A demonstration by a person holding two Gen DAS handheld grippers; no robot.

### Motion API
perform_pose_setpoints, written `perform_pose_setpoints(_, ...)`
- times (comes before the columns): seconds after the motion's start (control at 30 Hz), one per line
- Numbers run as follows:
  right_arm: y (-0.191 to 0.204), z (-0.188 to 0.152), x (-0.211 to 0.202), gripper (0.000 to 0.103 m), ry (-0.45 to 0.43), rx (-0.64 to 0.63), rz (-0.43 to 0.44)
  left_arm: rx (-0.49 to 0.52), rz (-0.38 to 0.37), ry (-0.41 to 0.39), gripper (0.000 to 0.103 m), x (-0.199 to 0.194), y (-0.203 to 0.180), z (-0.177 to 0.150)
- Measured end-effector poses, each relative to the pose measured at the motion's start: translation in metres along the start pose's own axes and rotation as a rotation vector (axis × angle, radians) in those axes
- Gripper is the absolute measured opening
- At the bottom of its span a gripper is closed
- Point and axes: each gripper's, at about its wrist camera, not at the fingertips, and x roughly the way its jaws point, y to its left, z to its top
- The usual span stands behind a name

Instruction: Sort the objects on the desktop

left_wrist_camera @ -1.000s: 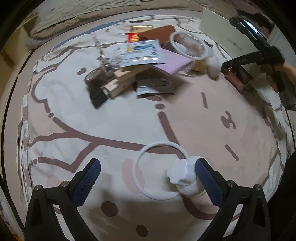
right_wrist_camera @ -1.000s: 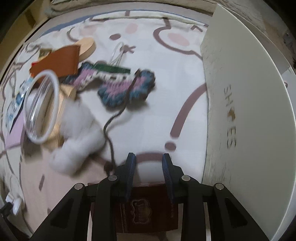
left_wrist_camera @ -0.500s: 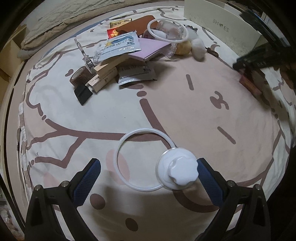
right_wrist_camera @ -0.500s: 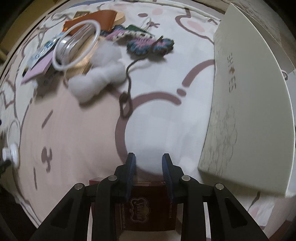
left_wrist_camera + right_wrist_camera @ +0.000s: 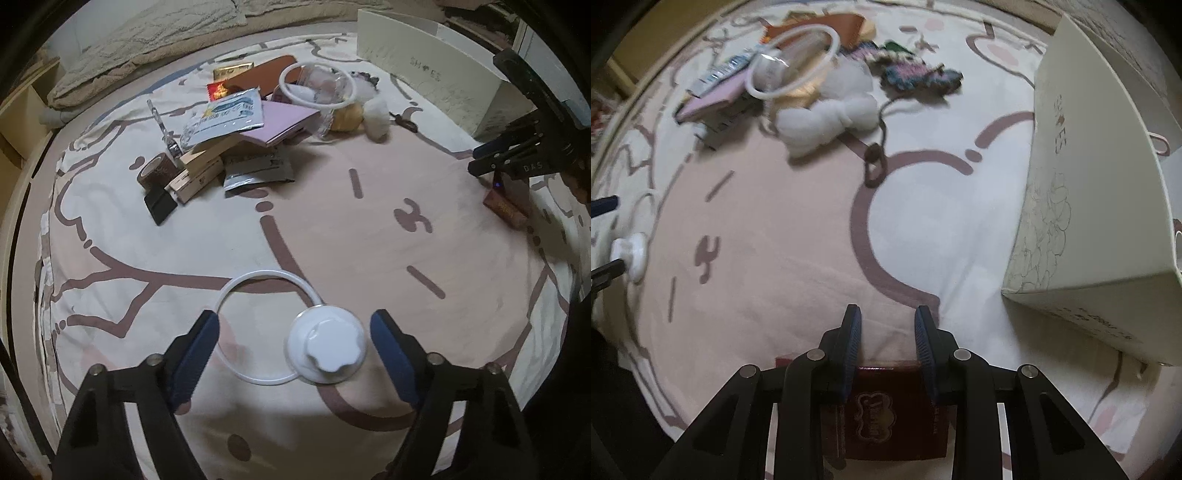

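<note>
A white knobbed lid [image 5: 325,349] with its white ring [image 5: 258,275] attached lies on the patterned bedspread. My left gripper [image 5: 295,325] points down over it, and its jaws are closing. The lid sits between the blue pads, nearer the right one, and neither pad touches it. My right gripper [image 5: 888,317] is shut on a dark red box [image 5: 882,413] with an embossed label, held low over the bedspread beside the white shoe box [image 5: 1089,184]. The left wrist view shows that gripper [image 5: 491,158] and the red box [image 5: 506,210] at the far right.
A pile [image 5: 240,122] of packets, a pink booklet, wooden boxes, a tape roll and a clear jar with a white ring [image 5: 790,62] lies at the back. A white plush [image 5: 827,114] and a crocheted piece [image 5: 916,74] lie next to it.
The left jaws have narrowed around the lid, which now sits more centrally between them. The right gripper has carried the red box away from the pile, along the shoe box.
</note>
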Motion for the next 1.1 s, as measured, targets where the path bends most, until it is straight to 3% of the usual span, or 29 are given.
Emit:
perform_pose_setpoints(0.23, -0.012, -0.026, -0.03, 0.032, -0.199, -0.009, 0.071, -0.026, -0.009, -0.058, 0.074, -0.005, -0.004, -0.006)
perform_pose_setpoints(0.3, -0.02, -0.031, -0.037, 0.06, -0.25, -0.005, 0.081, -0.036, -0.012, -0.074, 0.074, -0.006, -0.005, -0.009)
perform_pose_setpoints(0.33, -0.016, -0.022, -0.04, 0.066, -0.265, -0.005, 0.082, -0.039, -0.011, -0.081, 0.074, -0.006, -0.005, -0.01)
perform_pose_setpoints(0.47, -0.019, -0.039, -0.043, 0.072, -0.334, -0.029, 0.107, -0.039, -0.024, -0.115, 0.074, -0.011, -0.01, -0.013)
perform_pose_setpoints(0.6, -0.008, -0.049, -0.04, 0.096, -0.364, -0.058, 0.121, -0.025, -0.031, -0.129, 0.074, -0.012, -0.017, -0.018)
perform_pose_setpoints(0.67, -0.004, -0.056, -0.038, 0.102, -0.378, -0.079, 0.104, -0.018, -0.031, -0.135, 0.074, -0.012, -0.02, -0.021)
perform_pose_setpoints(0.93, -0.001, -0.071, -0.023, 0.103, -0.419, -0.091, 0.072, -0.006, -0.009, -0.139, 0.074, -0.006, -0.025, -0.032)
perform_pose_setpoints(1.1, -0.002, -0.068, -0.005, 0.103, -0.371, -0.084, 0.064, -0.004, -0.015, -0.145, 0.074, -0.003, -0.027, -0.033)
